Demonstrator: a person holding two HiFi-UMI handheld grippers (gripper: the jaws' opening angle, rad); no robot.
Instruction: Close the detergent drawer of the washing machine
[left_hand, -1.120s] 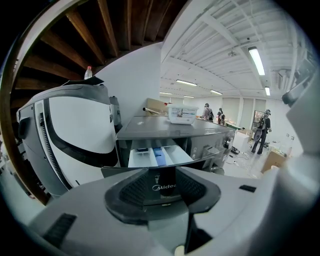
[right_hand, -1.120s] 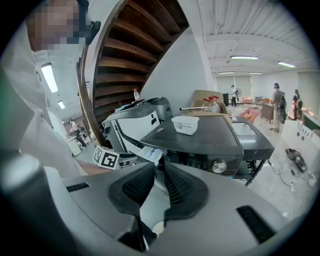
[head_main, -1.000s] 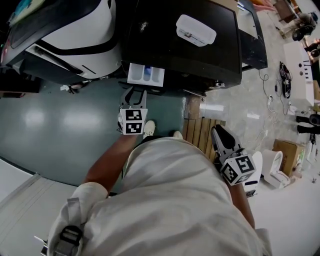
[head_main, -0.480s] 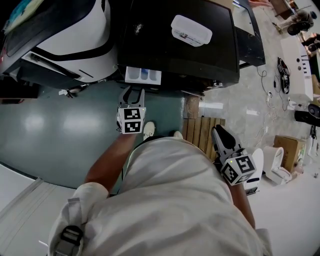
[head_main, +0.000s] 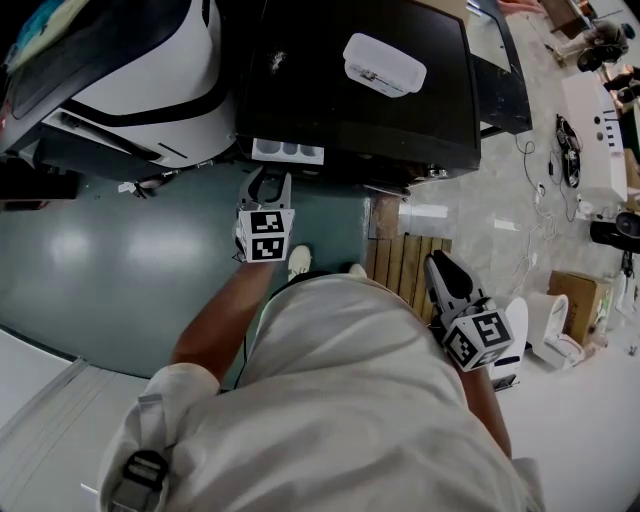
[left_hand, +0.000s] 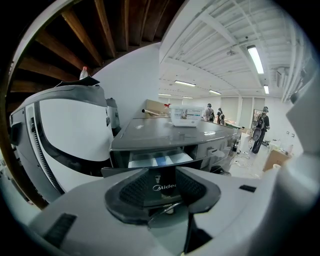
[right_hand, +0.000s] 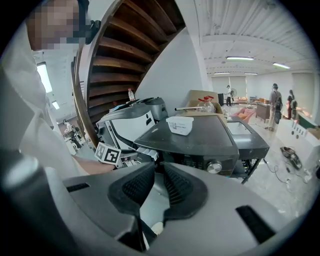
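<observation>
— Where is the detergent drawer?
— In the head view, a narrow strip of it sticks out of the washing machine, with the left hand-held gripper right in front of it.
— Its jaws?
— Spread. The left gripper view shows the drawer's dark front between them, though I can't tell whether they touch it. The right hand-held gripper, at the person's side, is pressed nearly together and empty.

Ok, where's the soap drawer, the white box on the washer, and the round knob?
detergent drawer (head_main: 288, 150), head view, on its open white compartments.
white box (head_main: 385, 63), head view, on the middle of its lid.
knob (right_hand: 214, 167), right gripper view, on its round front face.
</observation>
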